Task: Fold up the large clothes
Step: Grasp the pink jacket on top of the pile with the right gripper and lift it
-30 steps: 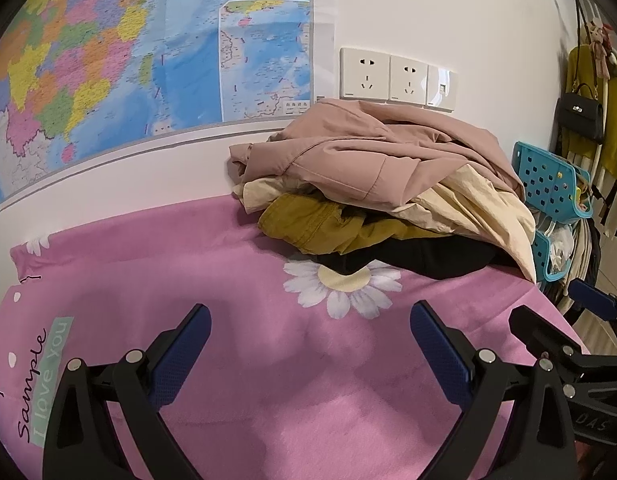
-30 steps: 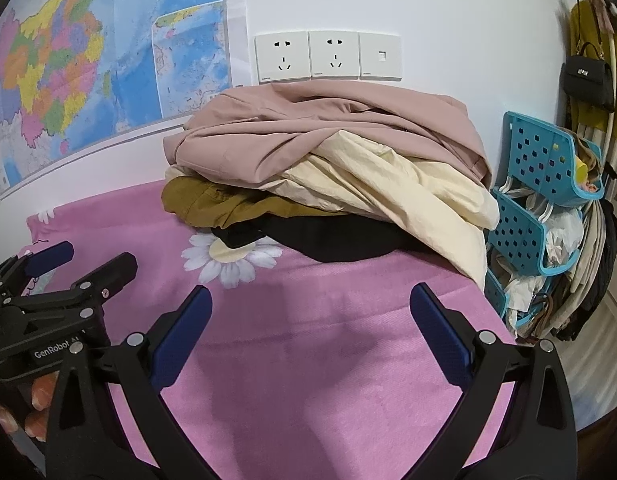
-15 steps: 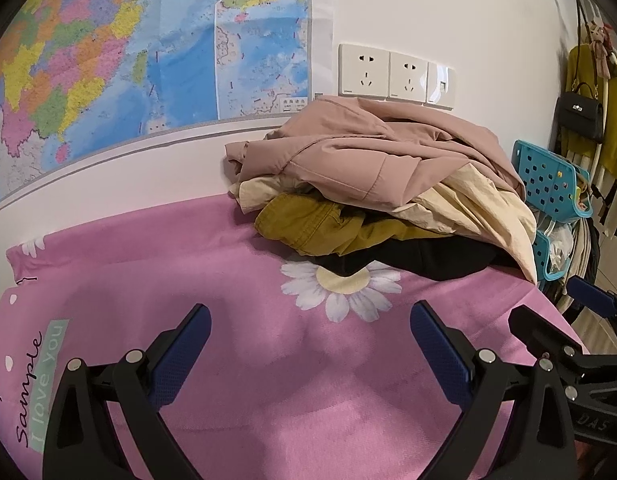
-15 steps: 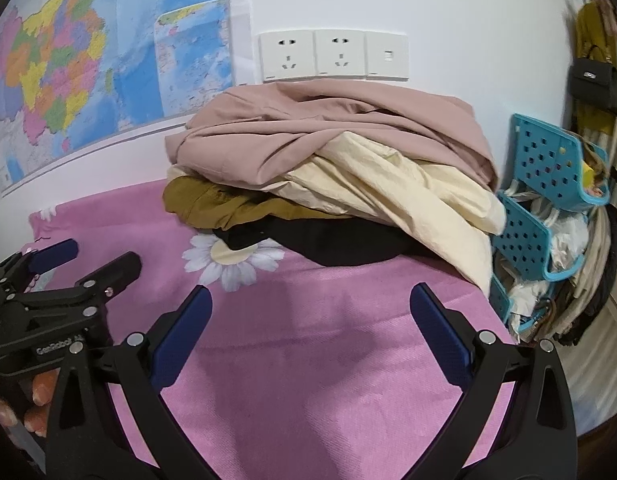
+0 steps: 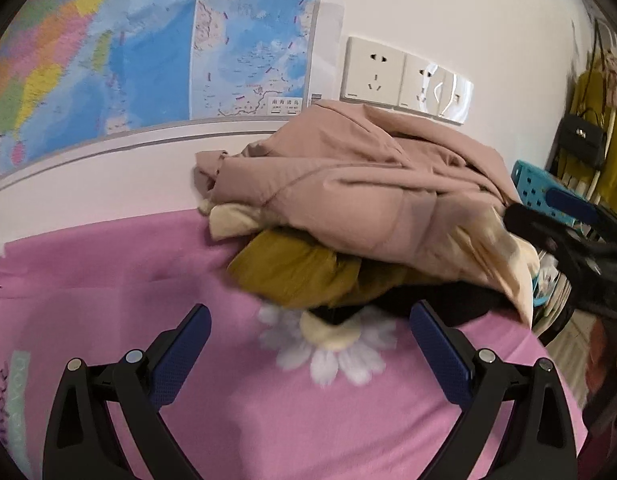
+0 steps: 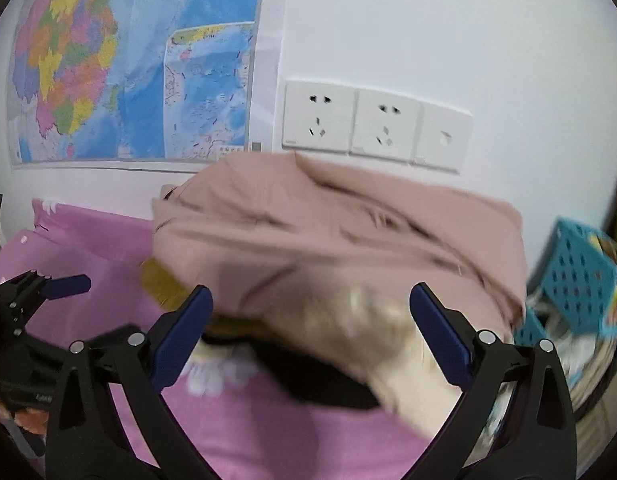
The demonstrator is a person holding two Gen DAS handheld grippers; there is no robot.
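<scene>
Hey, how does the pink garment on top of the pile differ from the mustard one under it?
The pink garment lies on top of the pile and spreads across most of it; the mustard garment is tucked beneath, with only its front edge poking out. The pink one is pale and dusty, the mustard one dark yellow-brown. Both are crumpled, unfolded, and rest on the pink bedsheet; neither is gripped.

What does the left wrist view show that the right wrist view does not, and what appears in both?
Only the left wrist view shows the black handbag hanging on the far right and the whole daisy print. Only the right wrist view shows all three wall plates unglared. Both share the pile of clothes with its dusty pink garment on top, the map, the pink sheet and the blue basket.
</scene>
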